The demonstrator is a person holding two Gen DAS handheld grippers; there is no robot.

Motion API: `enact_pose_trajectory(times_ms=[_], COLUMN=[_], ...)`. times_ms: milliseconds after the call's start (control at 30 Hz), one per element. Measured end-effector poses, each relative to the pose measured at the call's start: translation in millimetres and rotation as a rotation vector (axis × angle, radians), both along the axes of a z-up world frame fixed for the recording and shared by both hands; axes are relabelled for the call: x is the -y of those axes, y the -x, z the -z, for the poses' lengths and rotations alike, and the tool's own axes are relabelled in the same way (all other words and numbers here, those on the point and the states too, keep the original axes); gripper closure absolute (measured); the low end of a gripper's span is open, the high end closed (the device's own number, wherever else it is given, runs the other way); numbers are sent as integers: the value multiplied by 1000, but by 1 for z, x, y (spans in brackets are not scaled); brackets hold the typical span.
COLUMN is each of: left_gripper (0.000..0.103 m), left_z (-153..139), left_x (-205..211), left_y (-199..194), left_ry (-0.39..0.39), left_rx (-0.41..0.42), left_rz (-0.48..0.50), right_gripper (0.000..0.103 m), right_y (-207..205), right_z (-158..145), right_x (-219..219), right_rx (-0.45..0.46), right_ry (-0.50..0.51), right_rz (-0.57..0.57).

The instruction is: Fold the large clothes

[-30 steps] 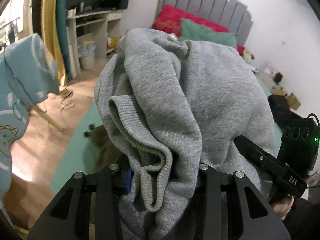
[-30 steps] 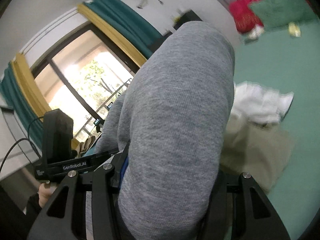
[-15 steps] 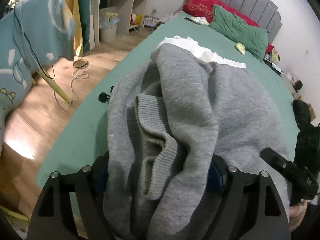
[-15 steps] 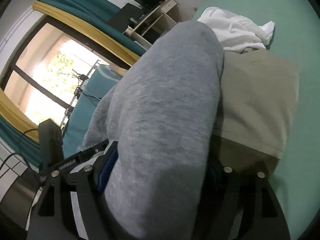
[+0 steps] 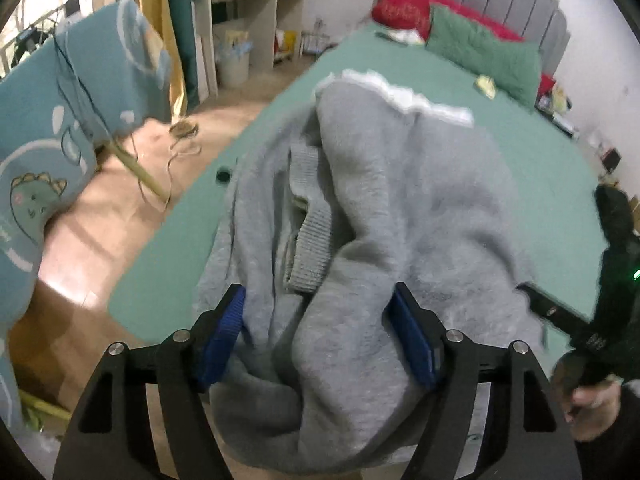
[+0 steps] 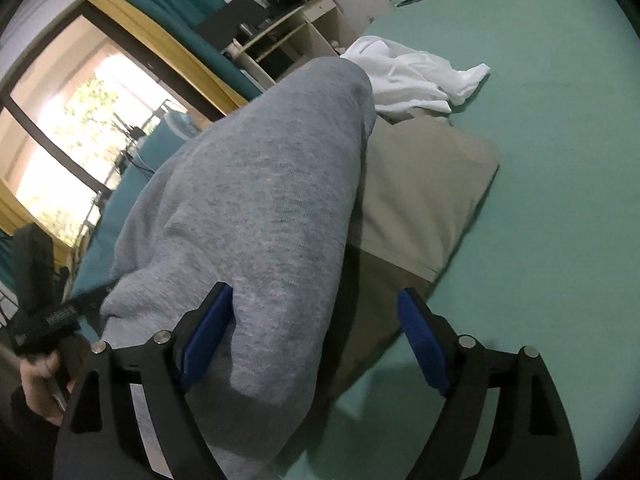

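left gripper [image 5: 320, 320]: fingers spread, gray sweatshirt [image 5: 400, 208] bunched between them | right gripper [image 6: 316, 328]: fingers spread, sweatshirt against the left pad only | sweatshirt draped over khaki garment [image 6: 420, 200] on green bed [image 6: 560, 160] | white cloth [image 6: 412, 76] beyond

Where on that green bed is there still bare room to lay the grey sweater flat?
Bare sheet lies right of the khaki garment and white clothes, up to the pillows. It is crowded beneath the grey sweater, where those clothes lie.
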State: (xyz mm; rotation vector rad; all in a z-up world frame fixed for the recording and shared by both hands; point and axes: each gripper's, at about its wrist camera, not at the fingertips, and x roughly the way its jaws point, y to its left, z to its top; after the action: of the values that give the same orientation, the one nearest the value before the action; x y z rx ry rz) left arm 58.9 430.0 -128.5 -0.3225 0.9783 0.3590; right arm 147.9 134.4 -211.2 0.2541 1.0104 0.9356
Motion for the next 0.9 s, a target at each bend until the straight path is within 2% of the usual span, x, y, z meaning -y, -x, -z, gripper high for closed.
enact_pose_trajectory(times_ms=[133, 233, 400, 467, 567, 700, 800, 900], left_gripper=[27, 28, 28, 28, 28, 28, 28, 28], left_z=[-9, -25, -81, -96, -103, -90, -71, -58], left_x=[6, 17, 42, 54, 71, 95, 103, 108], left_y=[8, 14, 33, 27, -1, -66, -123, -179], left_ry=[-42, -105, -209, -205, -155, -72, -19, 19], left_rx=[-17, -7, 157, 201, 226, 229, 217, 244], left_rz=[-50, -61, -72, -54, 7, 82, 86, 71], right_gripper=[21, 21, 21, 20, 20, 21, 20, 20], right_y=[7, 8, 11, 11, 6, -11, -28, -48], right_z=[-10, -9, -15, -17, -20, -23, -23, -21], right_x=[-5, 7, 36, 52, 80, 125, 157, 193], right_rx=[32, 11, 29, 45, 60, 92, 122, 155], right_ry=[51, 58, 112, 128, 139, 156, 182, 222], right_rz=[-18, -22, -3, 0, 14, 55, 70, 82])
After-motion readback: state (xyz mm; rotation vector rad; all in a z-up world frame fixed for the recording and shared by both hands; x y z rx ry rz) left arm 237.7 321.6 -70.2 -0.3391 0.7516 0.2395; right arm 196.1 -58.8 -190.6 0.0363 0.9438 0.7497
